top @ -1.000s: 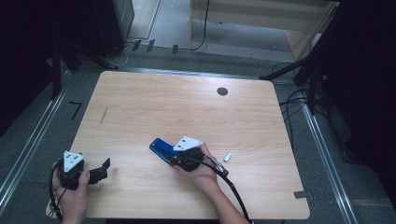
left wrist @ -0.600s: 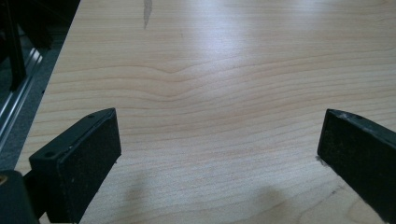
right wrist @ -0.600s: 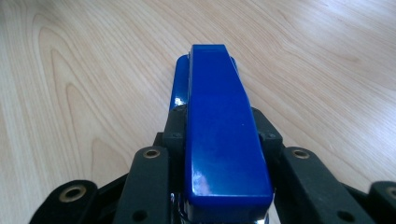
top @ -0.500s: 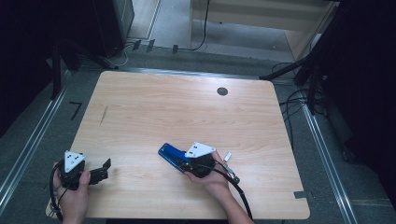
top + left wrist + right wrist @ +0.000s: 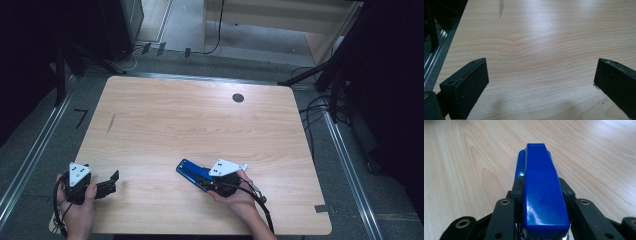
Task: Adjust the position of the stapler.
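Right gripper (image 5: 202,181) is clamped on the blue stapler (image 5: 541,192); keep it level and the squeeze steady while carrying it. Left gripper (image 5: 541,82) sits wide open, empty

Stapler (image 5: 191,173) on the table (image 5: 200,125), seemingly near its front edge, right of centre

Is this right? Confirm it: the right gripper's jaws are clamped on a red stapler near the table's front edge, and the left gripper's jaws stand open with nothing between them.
One thing is wrong: the stapler is blue, not red, as the right gripper view shows. The rest holds: the right gripper clamps it near the table's front edge, and the left gripper stands open over bare wood.
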Motion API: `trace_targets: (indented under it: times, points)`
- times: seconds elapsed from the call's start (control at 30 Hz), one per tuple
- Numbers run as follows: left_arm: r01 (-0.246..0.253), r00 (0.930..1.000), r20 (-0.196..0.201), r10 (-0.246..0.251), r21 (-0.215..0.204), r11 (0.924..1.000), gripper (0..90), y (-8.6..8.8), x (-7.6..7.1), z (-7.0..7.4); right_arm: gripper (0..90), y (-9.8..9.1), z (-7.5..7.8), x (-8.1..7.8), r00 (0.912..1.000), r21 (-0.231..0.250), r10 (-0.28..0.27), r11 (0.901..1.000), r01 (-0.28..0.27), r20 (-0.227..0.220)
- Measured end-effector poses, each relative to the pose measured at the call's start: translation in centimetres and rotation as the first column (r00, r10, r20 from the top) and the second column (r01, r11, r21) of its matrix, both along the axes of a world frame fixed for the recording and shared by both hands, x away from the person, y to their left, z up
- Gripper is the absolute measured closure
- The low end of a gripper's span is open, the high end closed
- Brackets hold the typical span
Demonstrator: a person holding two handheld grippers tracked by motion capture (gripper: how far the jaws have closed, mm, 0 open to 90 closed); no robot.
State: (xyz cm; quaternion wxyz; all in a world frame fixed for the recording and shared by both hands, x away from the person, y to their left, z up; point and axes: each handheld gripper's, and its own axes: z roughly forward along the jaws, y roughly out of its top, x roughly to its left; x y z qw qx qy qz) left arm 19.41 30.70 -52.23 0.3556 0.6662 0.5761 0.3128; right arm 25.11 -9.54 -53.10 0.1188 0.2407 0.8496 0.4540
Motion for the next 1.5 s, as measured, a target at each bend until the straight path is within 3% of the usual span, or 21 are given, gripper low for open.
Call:
trace_targets:
  times: [0.3,0.33,0.4,0.47,0.87,1.03,1.07,1.27,1.33,1.4,1.5]
  points:
    - [0.035,0.9992,0.022,-0.034,-0.047,0.9983,0.0,-1.0,-0.4,0.5,66.9,-1.1,-0.2,-0.7,0.9994,0.011,0.034,0.9994,-0.034,-0.005]
    - [0.042,0.9988,0.028,-0.04,-0.057,0.9975,0.0,-1.2,-0.5,0.6,65.8,-1.1,-0.2,-0.7,0.9996,0.013,0.027,0.9996,-0.027,-0.007]
    - [0.053,0.998,0.037,-0.051,-0.063,0.9966,0.0,-1.7,-0.6,0.7,52.1,-1.3,0.0,-1.0,0.9998,0.048,0.016,0.9987,-0.015,-0.009]
    - [0.062,0.9975,0.038,-0.06,-0.061,0.9962,0.0,-2.2,-0.7,0.8,46.5,-1.6,0.3,-1.2,0.9998,0.071,-0.007,0.9975,0.008,-0.018]
    - [0.159,0.9873,0.014,-0.158,-0.068,0.985,0.0,-7.3,-0.9,0.7,41.8,-4.4,0.6,-3.8,0.9896,0.077,-0.14,0.9868,0.142,-0.03]
    - [0.197,0.9804,0.013,-0.197,-0.06,0.9786,10.7,-9.3,-1.3,0.6,43.3,-5.2,0.5,-4.8,0.9793,0.088,-0.199,0.9756,0.201,-0.038]
    - [0.204,0.9791,0.014,-0.203,-0.06,0.9772,15.7,-9.6,-1.4,0.6,43.7,-5.3,0.4,-5.0,0.9789,0.091,-0.201,0.9749,0.203,-0.038]
    - [0.258,0.9662,0.012,-0.257,-0.041,0.9653,27.1,-11.4,-1.6,0.2,48.6,-5.7,0.2,-5.9,0.9784,0.08,-0.206,0.9751,0.207,-0.023]
    - [0.273,0.962,0.008,-0.273,-0.046,0.9609,32.8,-11.8,-1.6,0.1,51.1,-5.9,0.2,-6.1,0.9741,0.08,-0.224,0.9709,0.226,-0.034]
    - [0.291,0.9567,-0.004,-0.291,-0.04,0.956,44.1,-12.4,-1.5,-0.1,55.2,-6.2,0.0,-6.1,0.9682,0.094,-0.243,0.9642,0.248,-0.057]
    - [0.304,0.9522,-0.025,-0.304,-0.026,0.9524,53.5,-13.1,-1.3,-0.3,62.2,-6.5,-0.3,-6.0,0.9561,0.105,-0.271,0.9535,0.283,-0.11]
